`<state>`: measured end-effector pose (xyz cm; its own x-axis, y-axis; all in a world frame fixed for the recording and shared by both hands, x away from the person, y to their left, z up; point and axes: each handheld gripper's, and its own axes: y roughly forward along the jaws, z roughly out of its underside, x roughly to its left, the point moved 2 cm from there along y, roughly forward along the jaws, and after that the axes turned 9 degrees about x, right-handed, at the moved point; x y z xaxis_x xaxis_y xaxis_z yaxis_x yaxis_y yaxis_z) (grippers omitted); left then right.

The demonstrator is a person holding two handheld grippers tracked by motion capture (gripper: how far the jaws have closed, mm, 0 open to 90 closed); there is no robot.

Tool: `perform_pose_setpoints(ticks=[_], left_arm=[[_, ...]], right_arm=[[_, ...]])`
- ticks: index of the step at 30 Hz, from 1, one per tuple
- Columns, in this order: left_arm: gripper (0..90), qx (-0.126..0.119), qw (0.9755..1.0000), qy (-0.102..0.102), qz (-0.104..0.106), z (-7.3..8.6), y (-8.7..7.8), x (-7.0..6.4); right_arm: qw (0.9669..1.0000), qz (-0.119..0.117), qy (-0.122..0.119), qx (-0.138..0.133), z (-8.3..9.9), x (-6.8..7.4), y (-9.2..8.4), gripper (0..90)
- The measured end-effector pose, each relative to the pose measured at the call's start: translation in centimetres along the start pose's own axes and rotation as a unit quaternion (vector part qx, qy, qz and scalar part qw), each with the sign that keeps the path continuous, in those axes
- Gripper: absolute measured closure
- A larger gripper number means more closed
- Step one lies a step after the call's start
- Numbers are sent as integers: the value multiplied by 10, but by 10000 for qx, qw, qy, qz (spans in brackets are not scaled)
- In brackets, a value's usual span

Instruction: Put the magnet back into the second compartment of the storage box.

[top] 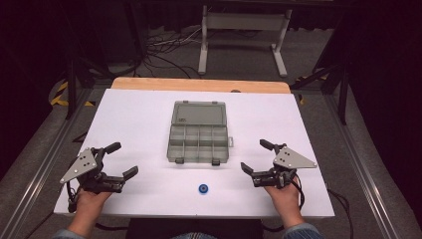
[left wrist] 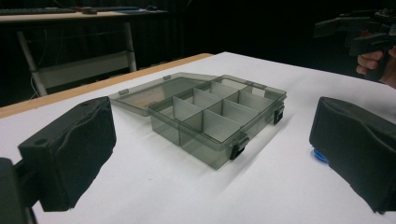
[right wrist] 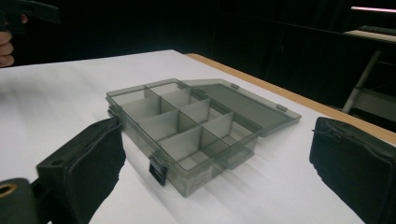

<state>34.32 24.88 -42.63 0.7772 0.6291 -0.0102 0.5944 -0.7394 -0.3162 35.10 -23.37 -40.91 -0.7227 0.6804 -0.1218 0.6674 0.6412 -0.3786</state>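
High view showed 2 hands at the near tabletop (top: pixel 124 107) edge, each holding a gripper. The left gripper (top: pixel 121 159) and the right gripper (top: pixel 254 155) both had fingers spread wide, pinching nothing. Between them, nearer the edge, lay a small blue ring (top: pixel 203 188). Farther back, mid-tabletop, sat the grey compartment box (top: pixel 199 143), its lid (top: pixel 199 113) lying open and flat beyond it.

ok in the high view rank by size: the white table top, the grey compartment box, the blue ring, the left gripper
1. White table top
2. Clear grey plastic compartment box, lid open
3. Left gripper, though it sits nearer the camera
4. Small blue ring
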Motion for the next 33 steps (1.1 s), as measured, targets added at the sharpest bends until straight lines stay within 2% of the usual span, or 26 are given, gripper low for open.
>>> perform_pose_setpoints(ticks=[13, 21, 23, 26, 29, 31, 33], left_arm=[[13, -14, 10000, -15, -24, 0, -2, 2], [13, -14, 10000, -22, -32, 0, -3, 2], [13, -7, 10000, -40, -25, 0, -2, 2], [14, 1, 10000, -59, -29, 0, -2, 2], [15, 19, 10000, -40, -27, 0, -2, 3], [16, 27, 10000, -48, -14, 0, -2, 4], [16, 2, 10000, -58, -22, -1, -1, 4]], right_arm=[[9985, -527, -177, -1, -23, 30, 26, 36], [9974, -707, -172, -11, -29, 37, 34, 36], [9968, -782, -136, -16, -30, 38, 36, 35], [9953, -945, -214, -59, -32, 42, 40, 16], [9940, -1067, -213, 72, -32, 43, 43, 14], [9937, -1080, -148, 279, -32, 43, 44, 4], [9927, -1119, -185, 410, -34, 43, 45, 4]])
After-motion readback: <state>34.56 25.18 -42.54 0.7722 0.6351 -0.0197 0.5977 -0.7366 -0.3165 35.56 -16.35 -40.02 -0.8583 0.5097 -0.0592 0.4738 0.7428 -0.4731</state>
